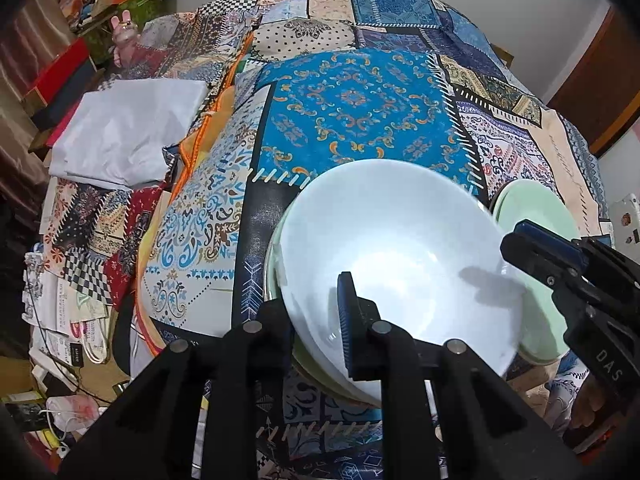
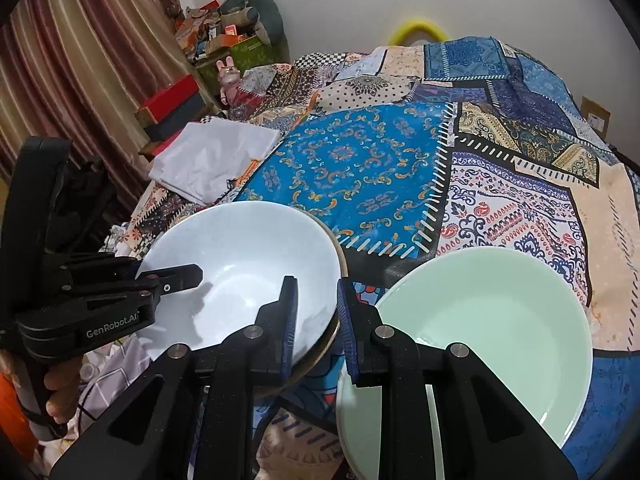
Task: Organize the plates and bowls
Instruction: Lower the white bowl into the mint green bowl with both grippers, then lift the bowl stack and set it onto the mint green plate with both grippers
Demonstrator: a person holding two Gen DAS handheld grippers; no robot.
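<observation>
A white bowl [image 1: 396, 248] sits tilted on a stack of plates on the patchwork cloth; it also shows in the right wrist view [image 2: 248, 256]. My left gripper [image 1: 316, 320] is shut on the white bowl's near rim, one blue pad inside the bowl. My right gripper [image 2: 316, 320] is open, its jaws a little apart, with its left finger over the white bowl's right rim. It also shows at the right of the left wrist view [image 1: 536, 248]. A pale green plate [image 2: 492, 320] lies to the right, also seen behind the bowl [image 1: 536, 208].
The patchwork cloth [image 2: 360, 160] covers the whole surface. A folded white cloth [image 1: 124, 132] lies at the far left. Boxes, a pink rabbit toy [image 2: 228, 76] and curtains [image 2: 80, 60] stand beyond the left edge. A yellow ring [image 2: 416, 28] is at the far end.
</observation>
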